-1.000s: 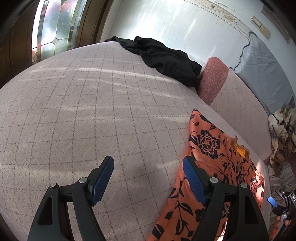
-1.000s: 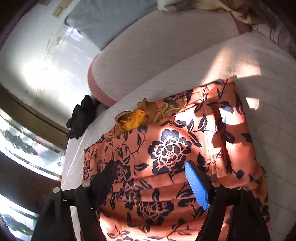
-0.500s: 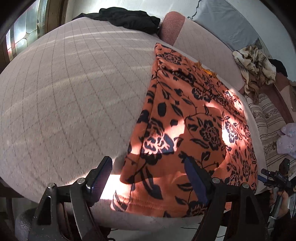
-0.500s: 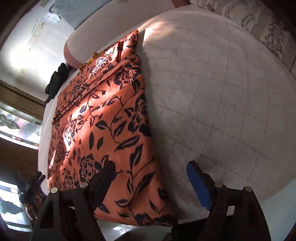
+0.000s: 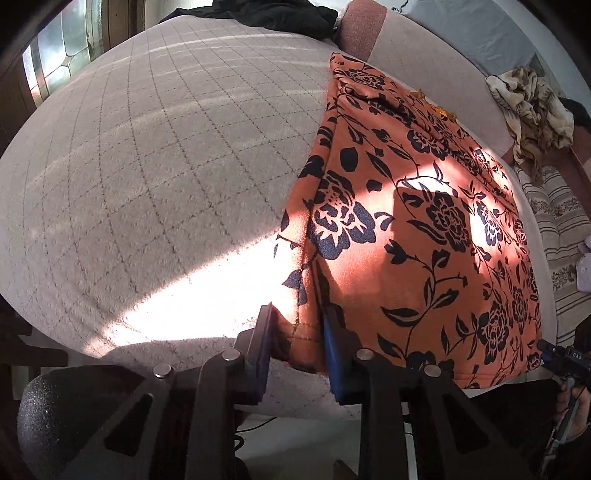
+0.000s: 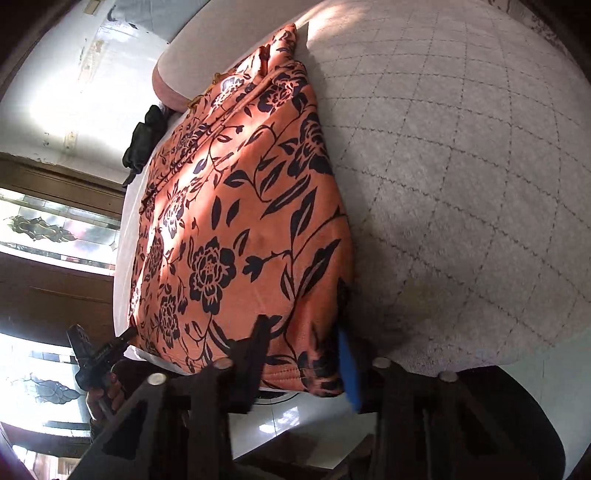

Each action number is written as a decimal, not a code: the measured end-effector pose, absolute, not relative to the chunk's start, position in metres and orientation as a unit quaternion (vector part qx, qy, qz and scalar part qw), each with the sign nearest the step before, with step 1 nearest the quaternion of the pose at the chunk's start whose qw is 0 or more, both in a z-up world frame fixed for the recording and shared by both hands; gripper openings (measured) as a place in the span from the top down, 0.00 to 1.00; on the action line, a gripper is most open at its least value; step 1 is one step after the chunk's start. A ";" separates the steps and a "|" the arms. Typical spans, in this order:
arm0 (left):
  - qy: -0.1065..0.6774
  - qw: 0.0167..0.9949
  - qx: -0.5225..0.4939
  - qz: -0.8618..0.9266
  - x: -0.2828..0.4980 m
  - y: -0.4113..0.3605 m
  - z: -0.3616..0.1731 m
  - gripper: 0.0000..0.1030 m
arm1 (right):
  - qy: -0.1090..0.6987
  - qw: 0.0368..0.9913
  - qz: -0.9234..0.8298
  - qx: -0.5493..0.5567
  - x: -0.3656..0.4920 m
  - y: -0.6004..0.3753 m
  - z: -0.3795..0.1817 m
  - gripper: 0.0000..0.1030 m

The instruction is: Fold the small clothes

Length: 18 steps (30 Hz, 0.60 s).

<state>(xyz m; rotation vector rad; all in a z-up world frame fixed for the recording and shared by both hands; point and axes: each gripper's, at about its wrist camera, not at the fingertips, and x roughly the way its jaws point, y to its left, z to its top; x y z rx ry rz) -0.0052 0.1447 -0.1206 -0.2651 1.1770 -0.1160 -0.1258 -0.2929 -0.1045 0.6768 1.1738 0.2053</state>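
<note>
While both jaws pinch near-edge corners of the orange black-floral fabric garment (image 5: pixel 417 221), left gripper (image 5: pixel 297 332) at 7, right gripper (image 6: pixel 303 350) at 5, no fold shows yet on the grey quilted bed (image 5: pixel 147 166).

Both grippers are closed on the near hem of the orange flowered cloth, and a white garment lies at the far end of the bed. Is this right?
One thing is wrong: the garment at the far end is black, not white, as the left wrist view shows. The rest holds: the left gripper and right gripper each pinch the near hem of the orange flowered cloth.

Black garment (image 5: pixel 273 14) and beige cloth (image 5: pixel 532 99) on quilted bed (image 5: pixel 147 166).
</note>
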 end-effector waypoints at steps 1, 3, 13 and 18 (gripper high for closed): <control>0.555 0.820 -0.129 -0.056 -0.005 0.146 -0.120 0.79 | 0.545 0.776 0.090 0.305 -0.125 -0.292 -0.105 0.68; 0.553 0.820 -0.135 -0.055 -0.007 0.147 -0.118 0.78 | 0.545 0.782 0.081 0.291 -0.125 -0.289 -0.102 0.65; 0.552 0.826 -0.106 -0.047 -0.002 0.136 -0.117 0.91 | 0.535 0.788 0.074 0.295 -0.128 -0.293 -0.105 0.93; 0.479 0.863 -0.143 -0.069 -0.009 0.142 -0.052 0.92 | 0.483 0.809 0.095 0.321 -0.136 -0.296 -0.071 0.93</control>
